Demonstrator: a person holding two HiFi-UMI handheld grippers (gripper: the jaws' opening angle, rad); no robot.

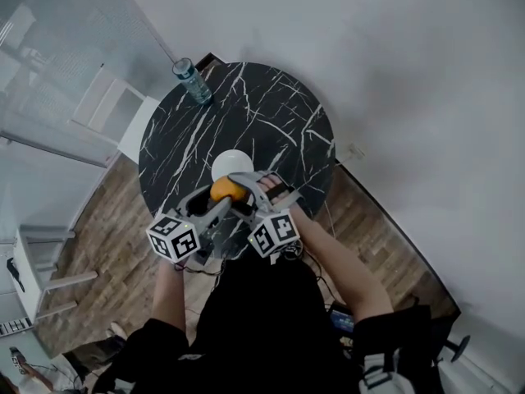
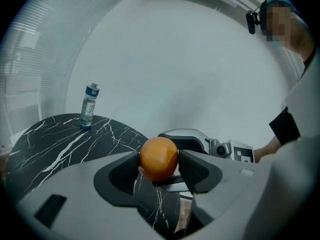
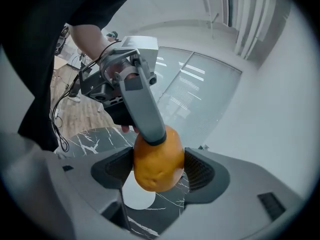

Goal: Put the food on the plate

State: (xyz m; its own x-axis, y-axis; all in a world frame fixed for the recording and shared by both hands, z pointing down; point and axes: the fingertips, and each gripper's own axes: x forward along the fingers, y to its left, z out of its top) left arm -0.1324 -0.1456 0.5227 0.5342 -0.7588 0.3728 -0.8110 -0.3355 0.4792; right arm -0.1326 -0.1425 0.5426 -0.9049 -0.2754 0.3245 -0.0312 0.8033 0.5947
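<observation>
At the far left edge of the round black marble surface with white veins [image 1: 271, 113] we see a clear plastic water bottle with a blue cap [image 1: 192, 81] standing upright, well apart from everything else. Nearer to us, the left gripper [image 2: 159, 160] reaches in from the lower left, its marker cube [image 1: 174, 236] toward our body. Its jaws are closed on a round orange fruit [image 1: 228, 190], and in the left gripper view both pads meet the fruit's sides. The right gripper view shows one grey finger of the left gripper [image 3: 142, 104] lying across the top of the fruit. The fruit is off the surface, held between the two grippers. In the head view it overlaps the near rim of a small round white plate [image 1: 234, 162] that lies near the middle of the surface, and in the right gripper view we see the plate below and beyond the fruit. From the right, the right gripper [image 3: 159, 166] also clamps the fruit, both ribbed pads pressed against it, with its own marker cube [image 1: 273, 232] just beside the left one.
</observation>
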